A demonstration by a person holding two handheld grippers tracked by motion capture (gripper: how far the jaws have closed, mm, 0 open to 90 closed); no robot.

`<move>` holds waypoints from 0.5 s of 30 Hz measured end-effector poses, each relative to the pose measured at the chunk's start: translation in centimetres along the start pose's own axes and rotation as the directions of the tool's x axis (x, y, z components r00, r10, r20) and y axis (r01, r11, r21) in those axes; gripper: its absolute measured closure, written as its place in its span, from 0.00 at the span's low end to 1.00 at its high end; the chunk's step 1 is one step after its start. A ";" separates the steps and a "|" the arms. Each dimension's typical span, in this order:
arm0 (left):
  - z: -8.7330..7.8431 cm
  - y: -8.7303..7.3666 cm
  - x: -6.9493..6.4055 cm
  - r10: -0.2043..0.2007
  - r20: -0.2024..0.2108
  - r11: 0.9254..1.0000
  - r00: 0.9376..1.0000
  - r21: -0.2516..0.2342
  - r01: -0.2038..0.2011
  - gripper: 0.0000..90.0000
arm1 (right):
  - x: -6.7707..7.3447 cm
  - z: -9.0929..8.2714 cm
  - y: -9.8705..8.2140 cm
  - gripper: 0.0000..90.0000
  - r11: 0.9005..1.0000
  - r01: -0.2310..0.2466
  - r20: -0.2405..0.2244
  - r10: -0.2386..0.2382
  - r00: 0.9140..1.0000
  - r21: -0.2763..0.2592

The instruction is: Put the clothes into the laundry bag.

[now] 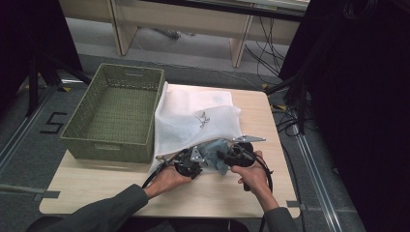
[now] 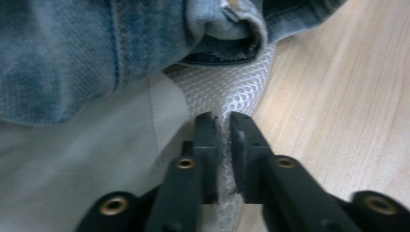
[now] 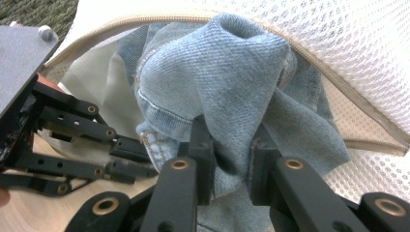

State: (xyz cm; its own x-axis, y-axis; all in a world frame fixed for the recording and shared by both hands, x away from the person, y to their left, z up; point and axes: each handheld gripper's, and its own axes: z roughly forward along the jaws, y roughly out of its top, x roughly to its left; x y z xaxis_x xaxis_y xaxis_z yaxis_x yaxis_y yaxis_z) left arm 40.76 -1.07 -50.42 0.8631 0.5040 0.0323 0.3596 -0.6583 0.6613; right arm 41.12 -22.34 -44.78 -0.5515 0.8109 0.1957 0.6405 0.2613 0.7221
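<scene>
A white mesh laundry bag (image 1: 193,118) lies across the middle of the wooden table (image 1: 96,186), its zippered mouth facing the person. A blue denim garment (image 1: 216,153) pokes out of that mouth. My left gripper (image 1: 189,163) is shut on the bag's lower mesh edge (image 2: 220,140), just under the denim (image 2: 72,53). My right gripper (image 3: 231,159) is shut on a bunched fold of the denim (image 3: 227,82) at the bag's opening, below the zip edge (image 3: 145,19). The left gripper's linkage (image 3: 77,130) sits at the left in the right gripper view.
A green woven basket (image 1: 113,113) stands at the table's left rear, touching the bag's left side. Bare wood runs along the near edge and right side of the table (image 2: 338,96). Black stands and cables (image 1: 295,101) crowd the floor on the right.
</scene>
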 end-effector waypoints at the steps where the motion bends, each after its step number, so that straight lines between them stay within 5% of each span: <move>1: 0.0 0.0 -0.1 0.013 -0.005 1.000 1.000 0.007 -0.013 0.95 | 0.3 0.0 -0.1 0.86 1.000 -0.023 0.003 0.023 1.000 0.008; 4: -0.1 0.0 -0.6 0.056 0.000 0.998 0.998 0.012 -0.056 0.97 | 0.2 0.5 -0.2 0.86 0.999 0.053 0.023 -0.053 0.998 -0.007; 5: -0.2 0.0 -0.6 0.048 0.006 0.999 0.999 0.014 -0.048 0.97 | 0.5 0.6 -0.2 0.86 0.999 0.027 0.010 -0.027 1.000 0.026; 6: -0.3 0.0 -0.6 0.066 0.010 0.998 0.998 0.018 -0.067 0.97 | 0.6 1.0 -0.4 0.86 0.998 0.055 0.030 -0.055 0.998 -0.006; 9: -0.4 -0.1 -0.8 0.075 0.016 0.997 0.997 0.023 -0.075 0.97 | 1.2 1.9 -0.5 0.86 0.997 0.025 0.019 -0.027 0.999 0.073; 12: -0.7 -0.4 -1.0 0.079 0.020 0.997 0.997 0.021 -0.079 0.98 | 1.3 3.8 -0.4 0.87 0.996 0.061 0.049 -0.064 0.997 0.066; 15: -0.9 -0.6 -1.0 0.068 0.035 0.997 0.997 0.025 -0.069 0.98 | 1.0 5.1 0.3 0.87 0.998 0.018 0.107 -0.024 0.994 0.052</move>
State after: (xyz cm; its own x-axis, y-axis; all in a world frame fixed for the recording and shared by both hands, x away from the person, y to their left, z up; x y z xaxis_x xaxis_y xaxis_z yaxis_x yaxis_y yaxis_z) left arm 39.38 -0.65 -50.18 0.8976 0.4378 0.0510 0.3078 -0.7054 0.6385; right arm 43.51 -18.74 -47.74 -0.5063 0.8557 0.1066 0.6571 0.3028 0.6903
